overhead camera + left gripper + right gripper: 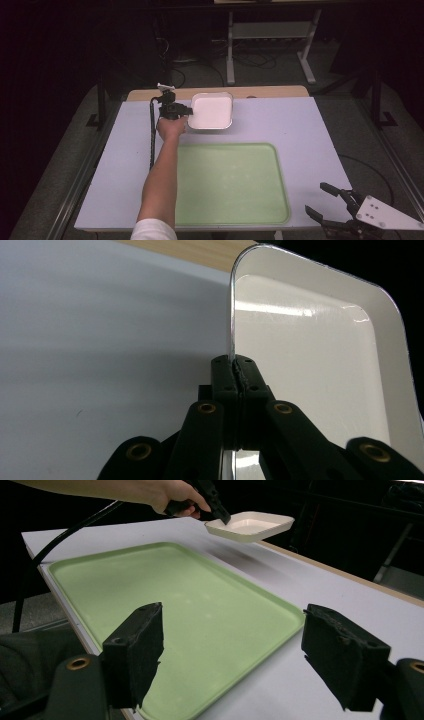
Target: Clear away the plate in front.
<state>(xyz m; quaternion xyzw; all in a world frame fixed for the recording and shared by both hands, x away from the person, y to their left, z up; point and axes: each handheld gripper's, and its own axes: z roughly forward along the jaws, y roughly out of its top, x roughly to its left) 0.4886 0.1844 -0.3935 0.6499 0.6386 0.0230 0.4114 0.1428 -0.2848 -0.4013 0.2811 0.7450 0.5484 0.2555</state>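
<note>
A shallow white rectangular dish (212,111) hangs just above the far middle of the table. My left gripper (186,114) is shut on the dish's left rim. In the left gripper view the black jaws pinch the thin rim (233,315) edge-on, with the glossy inside of the dish (320,365) to the right. The right gripper view has the dish (250,526) lifted off the tabletop, the left gripper (222,519) clamped on its near edge. My right gripper (320,199) rests at the table's near right corner, open and empty, its pads (137,650) spread wide.
A large pale green tray (235,185) lies on the near middle of the lavender tabletop (310,135). A black cable (151,135) trails from the left gripper along the forearm. A wooden strip (265,91) runs along the table's far edge.
</note>
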